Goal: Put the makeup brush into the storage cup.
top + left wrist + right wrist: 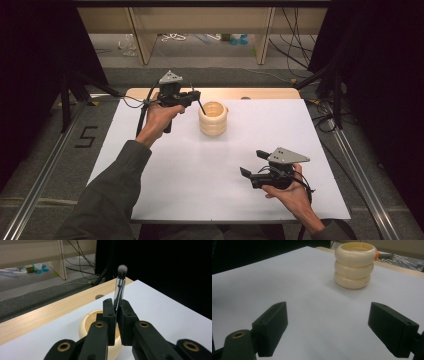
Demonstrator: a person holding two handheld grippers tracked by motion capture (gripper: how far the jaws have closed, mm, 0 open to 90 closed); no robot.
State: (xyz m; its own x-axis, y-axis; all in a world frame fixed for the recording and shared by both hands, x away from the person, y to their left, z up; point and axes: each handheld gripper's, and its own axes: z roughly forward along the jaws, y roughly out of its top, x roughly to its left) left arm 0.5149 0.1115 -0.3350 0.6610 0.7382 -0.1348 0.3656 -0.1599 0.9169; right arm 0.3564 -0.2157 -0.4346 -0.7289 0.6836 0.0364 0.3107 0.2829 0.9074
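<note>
1. A person at a white-topped counter (165, 180) works a hand-held gripper in each hand; the left hand-held gripper (116, 308), at the far left of the counter, is clamped on the silver ferrule of a makeup brush (120, 282).
2. In the left gripper view the brush stands nearly upright between the jaws, its soft grey bristle tip pointing up and its lower handle hidden behind the black jaws.
3. From the high view the dark handle slants down towards the mouth of a cream, three-ringed holder (213, 118); whether its end is already inside the rim cannot be told.
4. The holder stands upright towards the far middle of the counter, just right of the left hand-held gripper (192, 96), and it looks hollow and empty from above.
5. The right hand-held gripper (328, 326) rests near the right front of the counter, well apart from the holder, its jaws spread wide with nothing between them.
6. The likely risk is a missed mouth: if the handle meets the rim rather than the opening, it could push the light holder along or tip it over.
7. The grip sits on a smooth, narrow metal sleeve, so the brush could pivot or slip in the jaws if its end catches on the holder.
8. Letting go while the brush leans steeply could send it over the rim onto the counter.
</note>
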